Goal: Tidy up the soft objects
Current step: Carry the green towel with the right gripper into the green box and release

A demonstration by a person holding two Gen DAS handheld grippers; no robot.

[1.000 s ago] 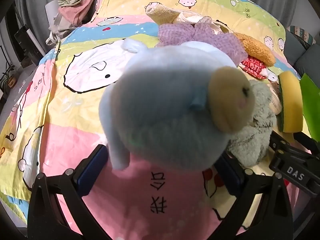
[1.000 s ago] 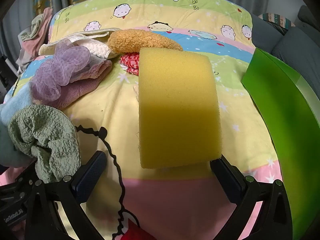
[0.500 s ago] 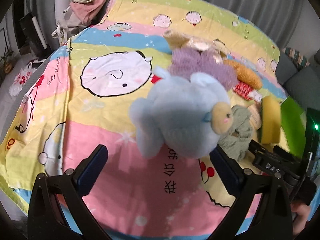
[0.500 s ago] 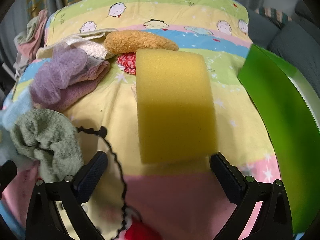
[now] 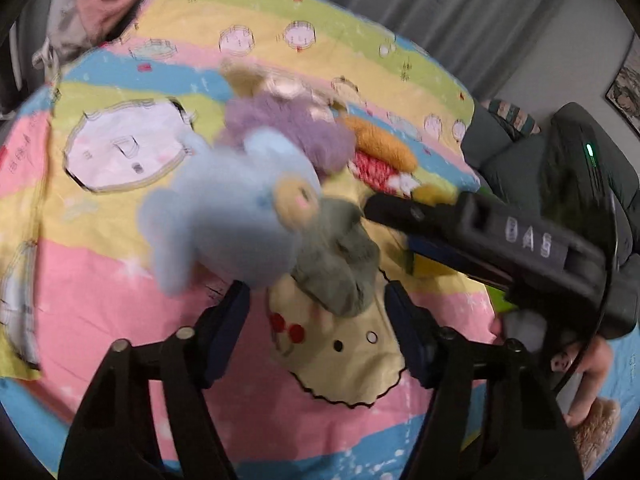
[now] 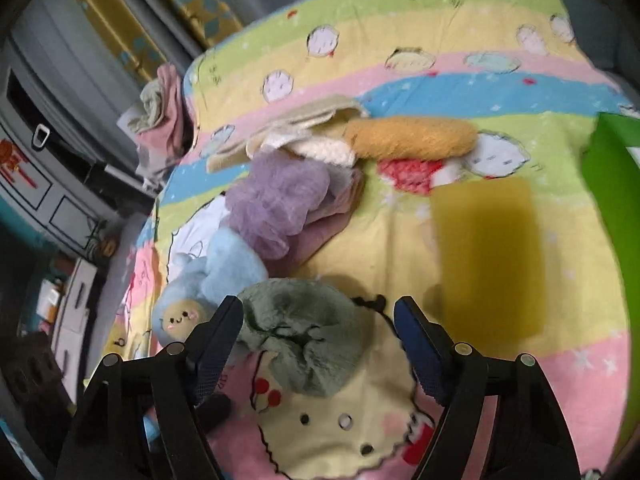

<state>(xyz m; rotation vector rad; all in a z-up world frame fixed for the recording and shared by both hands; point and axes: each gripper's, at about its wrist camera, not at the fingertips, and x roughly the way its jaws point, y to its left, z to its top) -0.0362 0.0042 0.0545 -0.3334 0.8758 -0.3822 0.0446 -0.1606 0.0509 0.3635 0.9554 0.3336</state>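
You let go of blue plush (image 5: 236,216) and yellow sponge (image 6: 488,256); left gripper (image 5: 316,320) and right gripper (image 6: 318,340) both gaped wide

Both grippers have black frames with silver screws, blue-padded fingers (image 5: 230,320); the right gripper (image 5: 400,216) body reads "DAS".

Both wrist views angled down from above onto the striped cartoon-print bedspread (image 5: 100,272) (image 6: 460,76), close in; left facing toward the right side, right facing the far end; shared: crumpled grey-green cloth (image 5: 340,268) (image 6: 300,340), light-blue plush toy (image 5: 232,208) (image 6: 212,280)
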